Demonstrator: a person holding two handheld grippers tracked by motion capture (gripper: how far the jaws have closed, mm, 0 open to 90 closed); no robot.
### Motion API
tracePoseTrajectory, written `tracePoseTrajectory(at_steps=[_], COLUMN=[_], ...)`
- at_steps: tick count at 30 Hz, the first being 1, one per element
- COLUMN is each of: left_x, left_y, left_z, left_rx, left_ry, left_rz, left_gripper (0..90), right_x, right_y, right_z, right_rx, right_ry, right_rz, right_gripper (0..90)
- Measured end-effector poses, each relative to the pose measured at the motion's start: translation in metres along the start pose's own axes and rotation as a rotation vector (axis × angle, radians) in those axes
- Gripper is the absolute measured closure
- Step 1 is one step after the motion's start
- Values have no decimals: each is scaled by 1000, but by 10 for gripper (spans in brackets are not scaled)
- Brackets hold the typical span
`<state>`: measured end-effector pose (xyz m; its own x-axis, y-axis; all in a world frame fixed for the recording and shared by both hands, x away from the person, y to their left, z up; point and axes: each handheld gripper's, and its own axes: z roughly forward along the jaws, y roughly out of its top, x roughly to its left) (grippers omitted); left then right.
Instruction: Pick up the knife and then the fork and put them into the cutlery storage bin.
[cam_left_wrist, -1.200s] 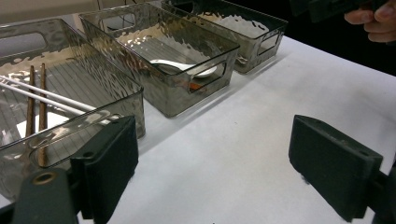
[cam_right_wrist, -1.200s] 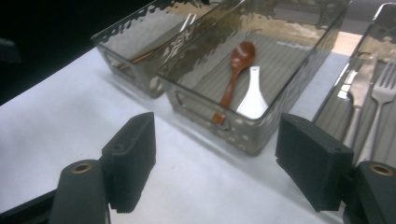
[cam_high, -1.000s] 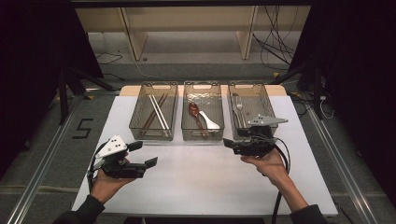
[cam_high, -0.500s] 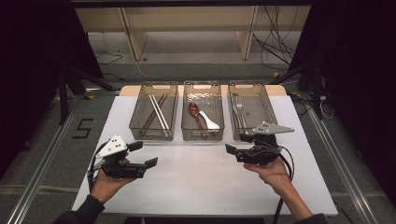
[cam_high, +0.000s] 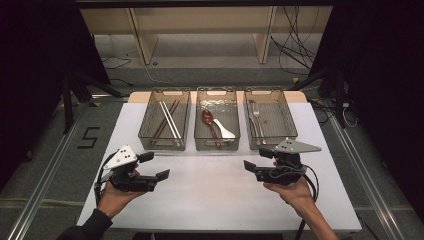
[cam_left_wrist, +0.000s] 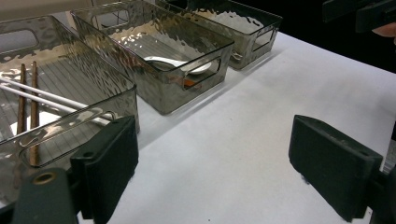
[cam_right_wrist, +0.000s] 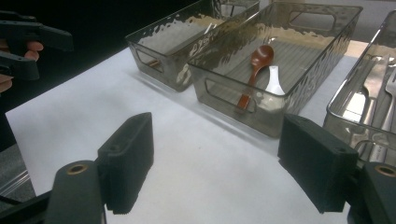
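We hold both the left gripper (cam_high: 152, 167) and the right gripper (cam_high: 256, 161) empty with jaws apart, while the sorted cutlery lies untouched in the three trays (cam_high: 217, 146) at twelve o'clock.

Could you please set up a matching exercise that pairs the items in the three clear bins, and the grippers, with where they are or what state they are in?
Things:
1. chopsticks
2. brown spoon
3. fork
4. left gripper

Places or states:
A. in the middle bin
B. open over the white table, holding nothing
C. in the right bin
D. in the left bin

Pairs: 1-D, 2-A, 3-C, 4-B
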<state>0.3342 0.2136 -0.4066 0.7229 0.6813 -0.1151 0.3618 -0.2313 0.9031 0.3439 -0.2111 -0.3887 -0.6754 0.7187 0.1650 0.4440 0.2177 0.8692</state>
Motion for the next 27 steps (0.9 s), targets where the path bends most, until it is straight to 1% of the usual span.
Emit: tracePoseTrajectory(at_steps=[9,16,22,27], left_x=[-2,-3,-4,-4], left_y=[0,1,1,1], left_z=[0,-1,0,1], left_rx=[1,-8,-4,-2], left_ry=[-18,-25,-34,-37], left_rz=[7,-1,2,-2], left_gripper=[153,153,153,153], right_x=[2,-1,-4,-4], right_y=[-11,-20,-22,-22], right_z=[-4,-12,-17,-18], right_rx=[-2,-4,-12,-20], right_ry=[-13,-50,-63,-60], right_rz=[5,25,32,36], right_gripper=[257,244,242,242])
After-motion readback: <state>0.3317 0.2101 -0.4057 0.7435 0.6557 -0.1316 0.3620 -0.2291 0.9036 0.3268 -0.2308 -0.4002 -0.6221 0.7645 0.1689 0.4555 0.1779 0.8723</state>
